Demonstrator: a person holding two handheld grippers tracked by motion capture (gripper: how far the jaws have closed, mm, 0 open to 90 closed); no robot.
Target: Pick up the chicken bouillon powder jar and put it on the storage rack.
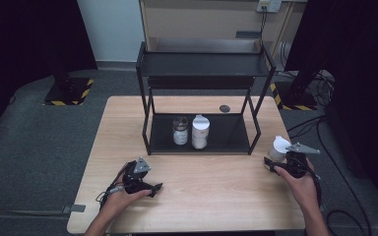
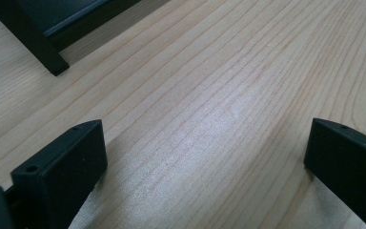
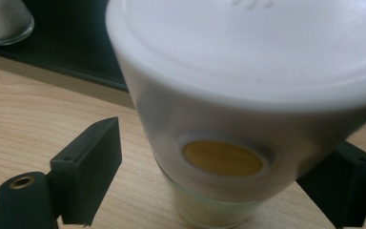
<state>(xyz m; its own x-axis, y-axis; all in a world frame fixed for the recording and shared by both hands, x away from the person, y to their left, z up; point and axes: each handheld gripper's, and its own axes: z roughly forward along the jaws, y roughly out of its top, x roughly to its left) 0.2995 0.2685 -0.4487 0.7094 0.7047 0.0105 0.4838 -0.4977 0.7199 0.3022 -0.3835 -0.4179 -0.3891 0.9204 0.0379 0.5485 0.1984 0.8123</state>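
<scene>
The jar [image 3: 248, 119] stands on the table [image 1: 202, 191] right of the rack [image 1: 202, 83], between the right gripper [image 1: 281, 164]'s spread jaws — not yet clamped, likely lined up for a grasp — while the left gripper [image 1: 153, 188] rests open and empty.

Table: light wood table [image 1: 202, 196], on grey floor.
Rack: black shelf rack [image 1: 202, 73] stands on the table.
Jar: white-lidded jar [image 1: 278, 147] stands near the right edge.
</scene>
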